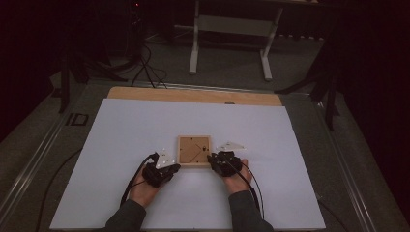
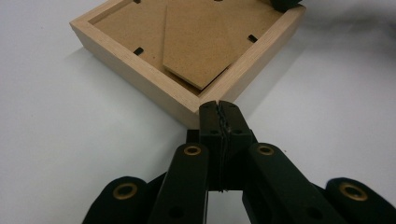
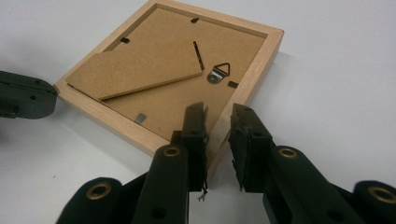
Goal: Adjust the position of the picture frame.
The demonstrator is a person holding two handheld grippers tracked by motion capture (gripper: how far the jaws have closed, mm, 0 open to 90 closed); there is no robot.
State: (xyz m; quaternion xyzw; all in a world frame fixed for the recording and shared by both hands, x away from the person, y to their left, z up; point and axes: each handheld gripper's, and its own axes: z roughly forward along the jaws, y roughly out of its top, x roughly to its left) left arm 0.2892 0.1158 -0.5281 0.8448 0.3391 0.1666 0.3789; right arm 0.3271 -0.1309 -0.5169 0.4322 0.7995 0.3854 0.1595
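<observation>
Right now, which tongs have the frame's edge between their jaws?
The right tongs: their jaws stand apart astride the wooden frame's side rail. The left tongs are shut, with their tips at the frame's corner and nothing between them.

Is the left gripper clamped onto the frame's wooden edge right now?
No, the left gripper has its jaws pressed together with nothing between them, just short of the picture frame's corner.

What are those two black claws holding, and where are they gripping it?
The right gripper clasps the picture frame by its wooden side rail. The left gripper is shut, holding nothing, its tip at the frame's corner.
</observation>
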